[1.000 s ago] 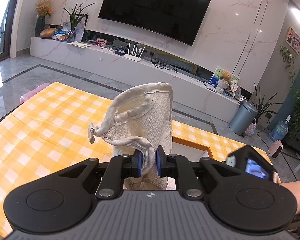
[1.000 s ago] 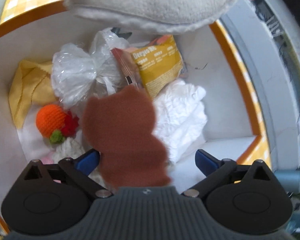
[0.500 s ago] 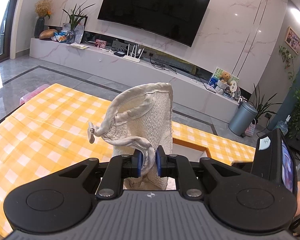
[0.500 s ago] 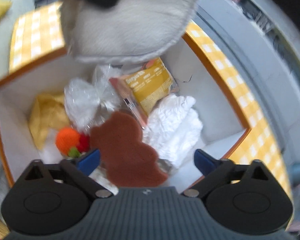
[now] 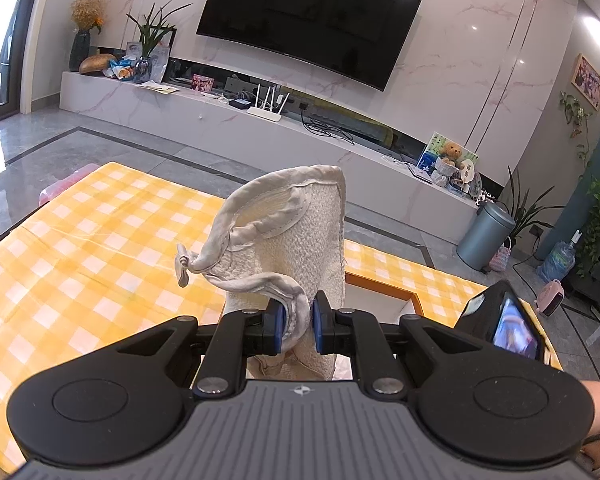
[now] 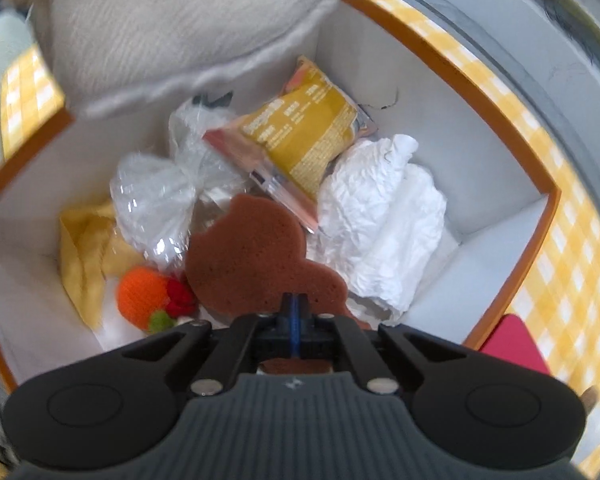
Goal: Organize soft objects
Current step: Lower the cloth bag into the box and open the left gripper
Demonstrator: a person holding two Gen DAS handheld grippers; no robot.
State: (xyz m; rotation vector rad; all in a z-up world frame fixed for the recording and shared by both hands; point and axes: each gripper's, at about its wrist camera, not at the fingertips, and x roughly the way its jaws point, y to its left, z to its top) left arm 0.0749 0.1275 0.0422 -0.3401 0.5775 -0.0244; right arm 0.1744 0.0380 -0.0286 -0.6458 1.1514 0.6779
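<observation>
A bench (image 5: pixel 100 248) in yellow-checked cloth carries an orange-rimmed white box (image 6: pixel 452 68) and a pink thing (image 6: pixel 514 344) beside it.

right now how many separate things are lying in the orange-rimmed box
6 visible: yellow cloth, clear plastic bag, snack packet, white crumpled wad, brown sponge, orange knitted toy. More may be hidden underneath.

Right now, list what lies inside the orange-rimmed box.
Inside the box: brown sponge, yellow snack packet, crumpled white paper, clear plastic bag, yellow cloth, orange knitted fruit. Whatever lies beneath them is covered.
</observation>
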